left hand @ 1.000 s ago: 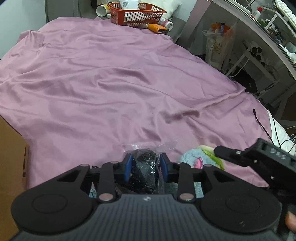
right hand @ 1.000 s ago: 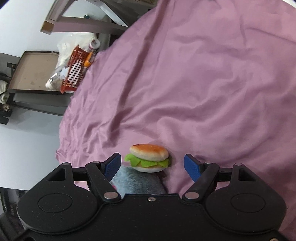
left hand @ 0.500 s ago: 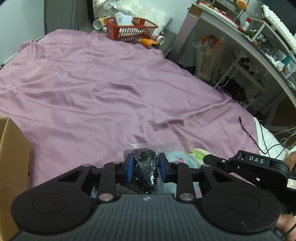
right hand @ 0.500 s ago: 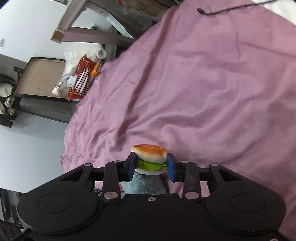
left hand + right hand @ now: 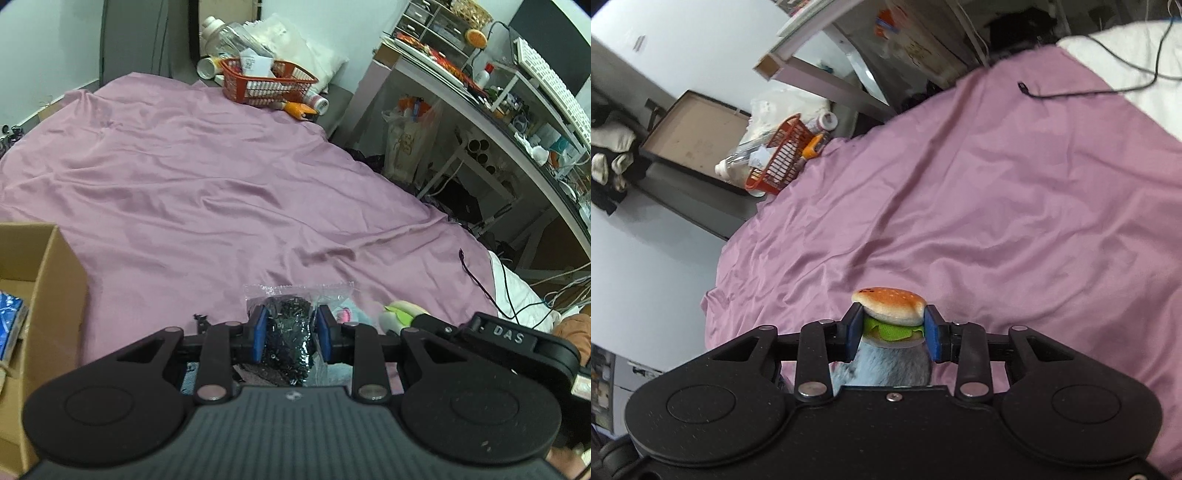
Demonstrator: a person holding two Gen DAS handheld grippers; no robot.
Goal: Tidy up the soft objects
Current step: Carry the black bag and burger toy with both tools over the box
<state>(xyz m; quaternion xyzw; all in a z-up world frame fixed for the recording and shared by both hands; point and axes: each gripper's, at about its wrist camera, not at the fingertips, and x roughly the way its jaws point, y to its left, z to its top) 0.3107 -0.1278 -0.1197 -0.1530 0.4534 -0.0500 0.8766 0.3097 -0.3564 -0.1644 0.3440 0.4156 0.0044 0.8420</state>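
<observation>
"DAS" on right hand-held gripper (image 5: 406, 325); no other legible txt.

A wrinkled mauve bedsheet (image 5: 207, 192) fills the middle of the left wrist frame, with a pale wall (image 5: 48, 40) at upper left, a red basket (image 5: 267, 81) at top centre, and a cluttered white desk (image 5: 476, 107) curving down the right edge.

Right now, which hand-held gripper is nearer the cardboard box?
Left. The left hand-held gripper sits right beside the cardboard box; the right hand-held gripper is farther over, on its other side.
</observation>
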